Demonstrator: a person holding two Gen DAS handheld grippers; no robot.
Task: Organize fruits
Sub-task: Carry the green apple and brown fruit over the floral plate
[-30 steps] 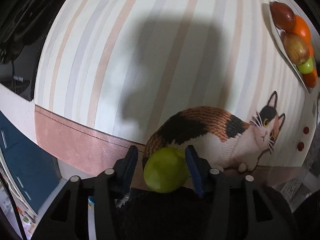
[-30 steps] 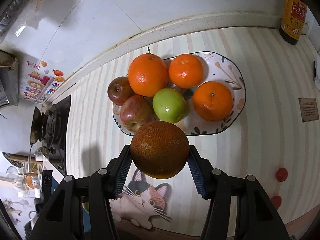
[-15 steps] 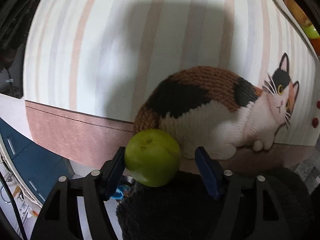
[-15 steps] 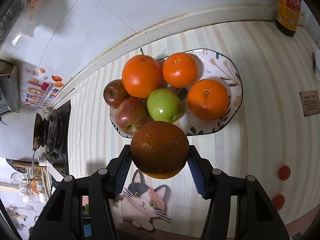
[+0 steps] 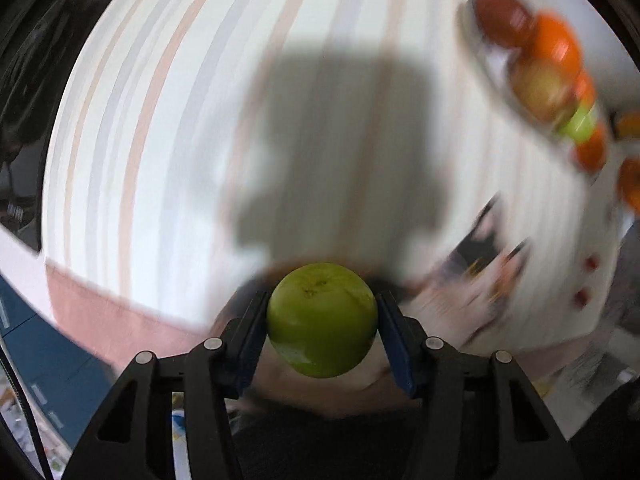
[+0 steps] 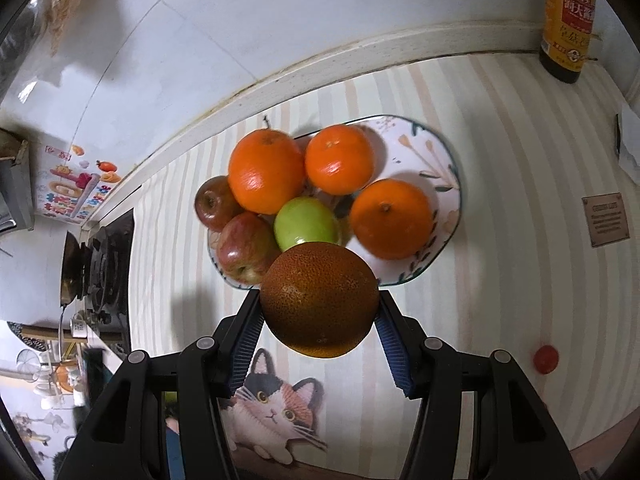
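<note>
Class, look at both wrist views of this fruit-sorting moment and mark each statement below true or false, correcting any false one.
1. The right gripper holds a brown-speckled orange fruit. True.
2. The left gripper holds a red apple. False: its jaws, which have just been closing, clamp a green fruit.
3. The plate holds three oranges. True.
4. The plate holds no green fruit. False: a green apple lies among the others.
5. A dark bottle stands by the wall. True.
</note>
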